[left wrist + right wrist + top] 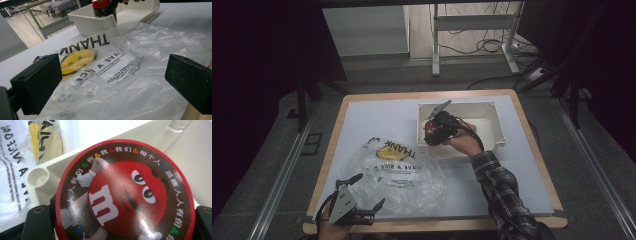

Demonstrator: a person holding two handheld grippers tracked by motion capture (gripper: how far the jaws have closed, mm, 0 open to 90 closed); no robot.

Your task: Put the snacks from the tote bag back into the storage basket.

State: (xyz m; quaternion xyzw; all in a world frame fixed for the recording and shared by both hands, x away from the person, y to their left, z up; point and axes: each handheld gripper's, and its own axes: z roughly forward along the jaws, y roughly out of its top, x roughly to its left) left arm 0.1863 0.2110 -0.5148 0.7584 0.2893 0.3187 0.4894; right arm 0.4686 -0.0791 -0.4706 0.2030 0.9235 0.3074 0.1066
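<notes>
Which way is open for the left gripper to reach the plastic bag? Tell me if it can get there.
Probably yes. The left gripper hangs open at the near edge of the plastic bag, jaws spread wide over it, nothing between. The right gripper is busy at the white bin, well clear.

The bag (pixel 399 172) lies on the table (pixel 522 165), left of and nearer than the bin (pixel 492 112).

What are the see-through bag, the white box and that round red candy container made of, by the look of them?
The bag looks like thin clear plastic film: it is crumpled, glossy and shows the table through it. The white box seems to be rigid moulded plastic, matt, with rounded corner posts. The candy container, held by the right tool, has a glossy printed lid; whether that is plastic or coated card I cannot tell.
</notes>
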